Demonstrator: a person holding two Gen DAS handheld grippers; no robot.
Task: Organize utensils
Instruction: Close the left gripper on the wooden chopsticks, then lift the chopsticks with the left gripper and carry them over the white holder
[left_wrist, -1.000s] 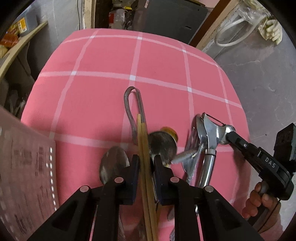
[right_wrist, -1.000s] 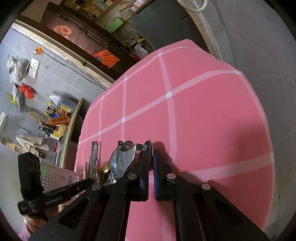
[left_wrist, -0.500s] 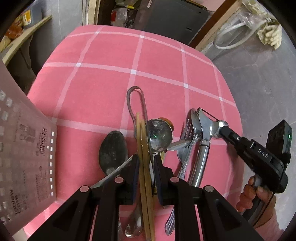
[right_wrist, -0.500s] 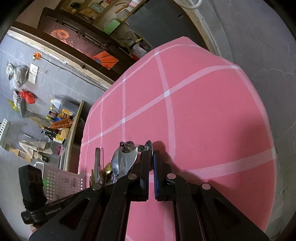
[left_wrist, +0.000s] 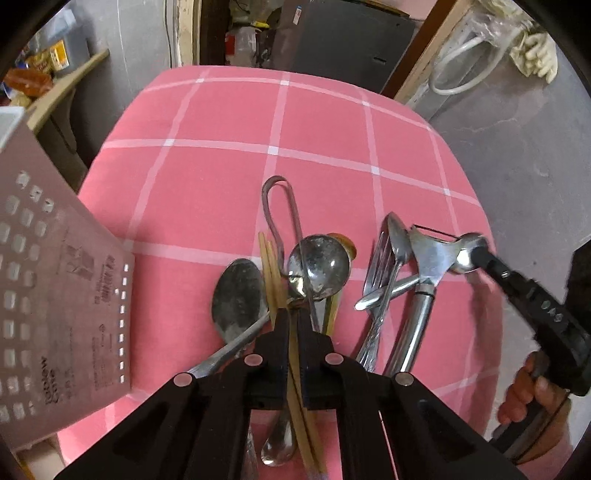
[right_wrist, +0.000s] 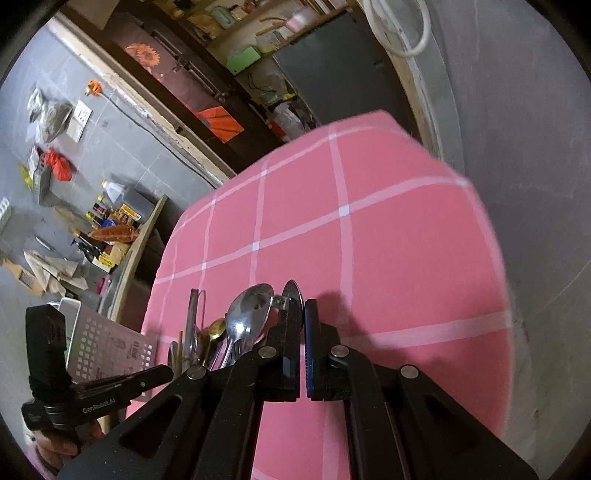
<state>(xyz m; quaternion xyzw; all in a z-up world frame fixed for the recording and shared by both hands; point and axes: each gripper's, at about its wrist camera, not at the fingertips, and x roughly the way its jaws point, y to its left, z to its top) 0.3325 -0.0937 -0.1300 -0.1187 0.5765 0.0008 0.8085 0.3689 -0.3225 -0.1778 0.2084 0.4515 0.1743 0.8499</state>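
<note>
On the pink checked tablecloth (left_wrist: 295, 122) lies a heap of utensils: a large spoon (left_wrist: 240, 295), a round ladle (left_wrist: 319, 266), looped metal tongs (left_wrist: 277, 206), forks (left_wrist: 380, 258) and a steel peeler (left_wrist: 428, 266). My left gripper (left_wrist: 293, 317) points down into the heap, and its jaws are closing on a pair of wooden chopsticks (left_wrist: 271, 269) that run between the pads. To the right of the heap, my right gripper (left_wrist: 476, 254) is shut on a small spoon (left_wrist: 467, 251). That spoon's bowl (right_wrist: 293, 291) sticks out past the fingertips of the right gripper (right_wrist: 303, 306).
A white perforated basket (left_wrist: 55, 295) stands at the table's left edge, close beside my left gripper (right_wrist: 168, 371). It also shows in the right wrist view as the basket (right_wrist: 110, 343). A hand (left_wrist: 532, 395) holds the right gripper's handle. Cluttered shelves and a grey floor surround the table.
The left jaws have drawn closer together around the chopsticks. My right gripper has risen a little with the small spoon. More of the basket shows at the left.
</note>
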